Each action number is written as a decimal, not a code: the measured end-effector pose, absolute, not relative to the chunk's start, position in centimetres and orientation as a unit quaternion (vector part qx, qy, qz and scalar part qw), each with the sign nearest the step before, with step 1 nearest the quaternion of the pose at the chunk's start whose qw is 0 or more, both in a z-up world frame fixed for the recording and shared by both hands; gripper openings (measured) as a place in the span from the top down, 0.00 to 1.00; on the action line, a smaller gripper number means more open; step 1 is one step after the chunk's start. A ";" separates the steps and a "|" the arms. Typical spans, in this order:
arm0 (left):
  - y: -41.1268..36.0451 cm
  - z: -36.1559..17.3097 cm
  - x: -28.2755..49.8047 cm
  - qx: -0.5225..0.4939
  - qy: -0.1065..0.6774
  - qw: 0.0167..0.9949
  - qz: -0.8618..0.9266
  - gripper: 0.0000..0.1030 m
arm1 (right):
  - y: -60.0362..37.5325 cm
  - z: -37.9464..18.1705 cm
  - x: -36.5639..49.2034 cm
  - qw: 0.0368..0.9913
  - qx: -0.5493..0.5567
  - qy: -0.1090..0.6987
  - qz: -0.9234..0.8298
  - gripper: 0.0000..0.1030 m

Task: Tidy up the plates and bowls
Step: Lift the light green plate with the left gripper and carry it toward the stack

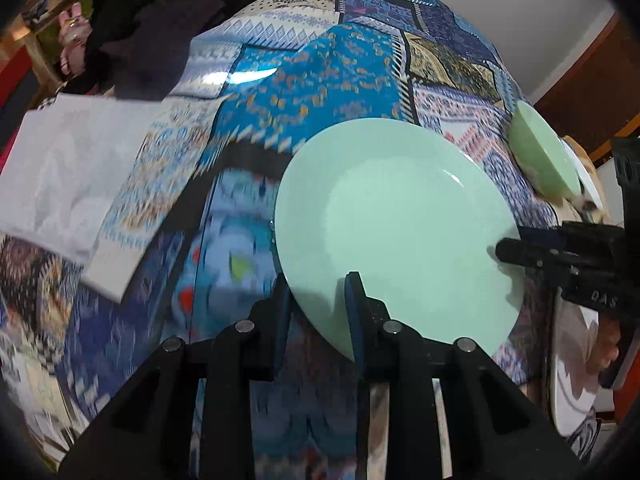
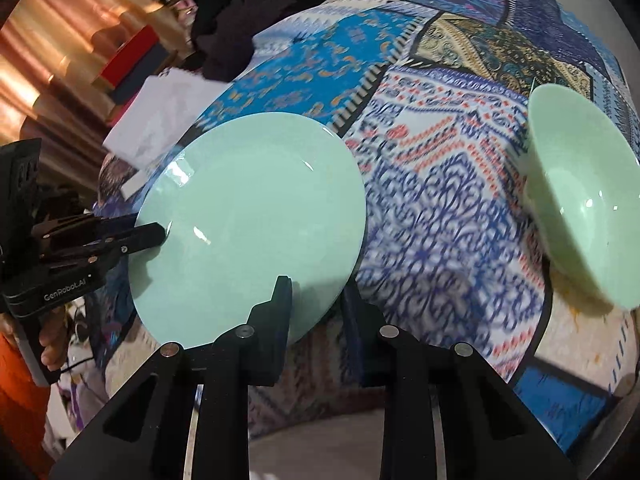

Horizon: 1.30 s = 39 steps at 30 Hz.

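A mint green plate (image 1: pixel 396 224) is held above the patterned tablecloth by both grippers. My left gripper (image 1: pixel 318 300) is shut on its near rim, one finger over the plate and one under it. My right gripper (image 2: pixel 316 304) is shut on the plate (image 2: pixel 252 220) at its near right edge. Each gripper shows in the other's view, the right gripper (image 1: pixel 508 250) on the plate's right rim and the left gripper (image 2: pixel 156 234) on its left rim. A green bowl (image 2: pixel 580 200) rests on the cloth to the right; it also shows in the left wrist view (image 1: pixel 540 148).
A patchwork blue tablecloth (image 1: pixel 340 60) covers the table. White paper (image 1: pixel 68 172) lies at the left, dark cloth (image 1: pixel 156 20) heaps at the far left. A white plate (image 1: pixel 576 384) sits by the table's right edge. Shelves and boxes (image 2: pixel 132 56) stand beyond.
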<state>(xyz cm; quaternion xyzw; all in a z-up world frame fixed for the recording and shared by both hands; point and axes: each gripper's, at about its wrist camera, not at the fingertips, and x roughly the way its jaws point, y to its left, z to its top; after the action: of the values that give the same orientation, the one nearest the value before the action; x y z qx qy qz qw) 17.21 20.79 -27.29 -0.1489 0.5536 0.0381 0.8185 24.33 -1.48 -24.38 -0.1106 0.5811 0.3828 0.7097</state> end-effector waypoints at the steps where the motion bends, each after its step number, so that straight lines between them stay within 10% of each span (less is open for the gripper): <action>1: 20.7 -27.2 16.5 -0.153 0.554 0.817 0.037 0.75 | -1.4 -24.4 24.2 0.709 -0.114 0.580 0.384 0.78; 39: 20.1 -24.7 14.9 -0.166 0.528 0.831 0.057 0.75 | -1.2 -21.6 25.0 0.754 -0.074 0.537 0.371 0.79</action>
<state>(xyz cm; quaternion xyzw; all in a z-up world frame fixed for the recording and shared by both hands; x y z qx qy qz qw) 14.88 20.06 -24.70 -0.1658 0.5284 0.0569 0.8307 25.01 -1.18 -21.58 -0.0737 0.5369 0.3711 0.7541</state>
